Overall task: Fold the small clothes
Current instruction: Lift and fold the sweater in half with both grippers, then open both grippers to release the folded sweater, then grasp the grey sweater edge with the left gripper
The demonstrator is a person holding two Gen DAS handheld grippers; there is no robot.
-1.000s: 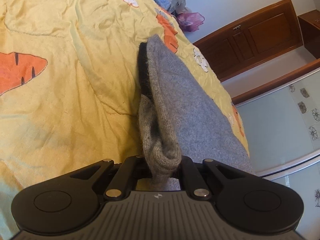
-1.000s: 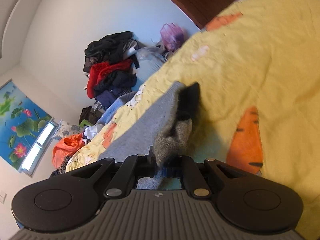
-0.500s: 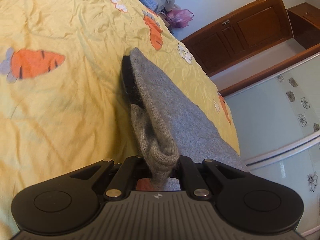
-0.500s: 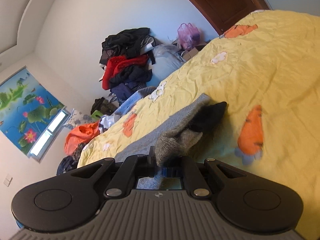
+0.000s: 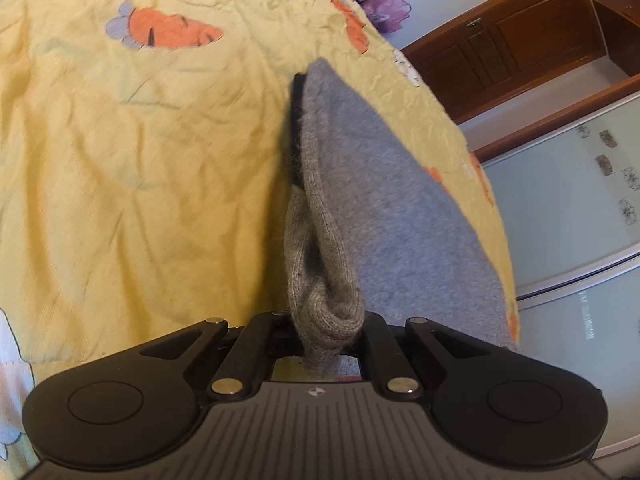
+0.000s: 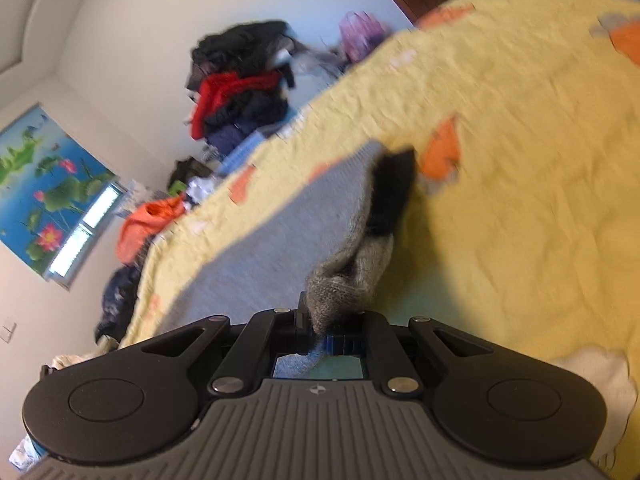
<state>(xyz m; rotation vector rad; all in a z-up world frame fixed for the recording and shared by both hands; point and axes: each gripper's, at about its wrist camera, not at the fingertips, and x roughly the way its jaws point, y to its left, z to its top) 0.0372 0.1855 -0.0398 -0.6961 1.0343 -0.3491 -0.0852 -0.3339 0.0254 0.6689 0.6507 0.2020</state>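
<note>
**Grey knit held at two corners, one grip looking thin**

Grey wool is bunched in both tools. The left gripper (image 5: 326, 336) has its jaws drawn narrow around a thick roll of the grey knit garment (image 5: 384, 216), which stretches away from it as a taut panel, above the yellow bedspread (image 5: 140, 180). A black band, perhaps a trim or lining, runs along the garment's far edge. The right gripper (image 6: 334, 322) is also closed on a wad of the same garment (image 6: 352, 268), with the black part standing up beyond the wad.

The weaker hold, as I judge it, is on the right: the fabric there sits toward one side of the jaws, not centred, and a tug to tension the panel could pull it free, dropping that corner onto the bedspread and spoiling the fold line. Loose knit also stretches, so uneven pull between the two hands may skew the edges. The right view is smeared by motion, so fine detail of that grip cannot be confirmed.

Beyond the bedspread's far edge lies a pile of dark and red clothes (image 6: 240, 84); a wooden door (image 5: 516, 40) stands past its other side.

No brand, label or readable writing appears; only a small emblem sits on each gripper body.
</note>
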